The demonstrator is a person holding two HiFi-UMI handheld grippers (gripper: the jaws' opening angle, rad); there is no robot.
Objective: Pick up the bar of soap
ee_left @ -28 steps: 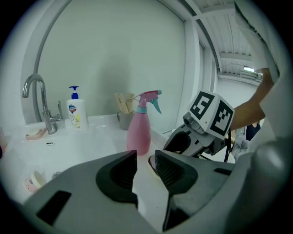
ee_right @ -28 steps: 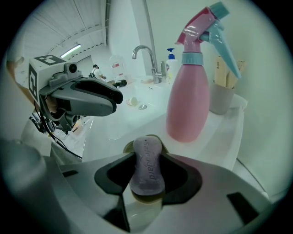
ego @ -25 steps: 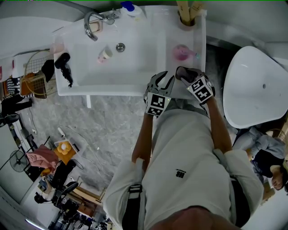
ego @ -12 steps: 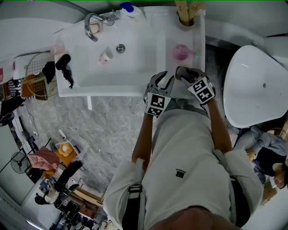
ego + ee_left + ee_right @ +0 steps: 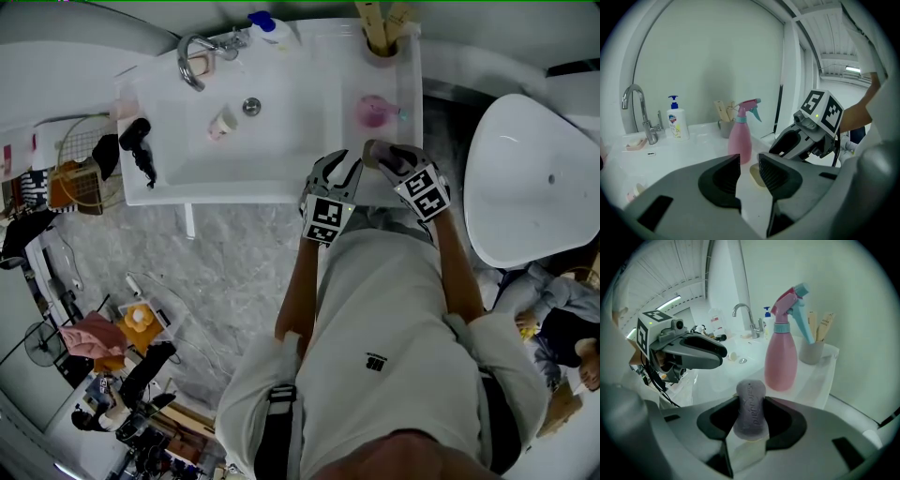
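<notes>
Only its own view shows right tool [image 5: 750,422] clamping soap [image 5: 750,401]; left tool [image 5: 749,171] gapes.

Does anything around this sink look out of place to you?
Two things. A small cup seems to lie on its side in the basin, near the drain. A black hair dryer sits at the sink's left edge, an odd spot so close to water. The spray bottle stands upright.
</notes>
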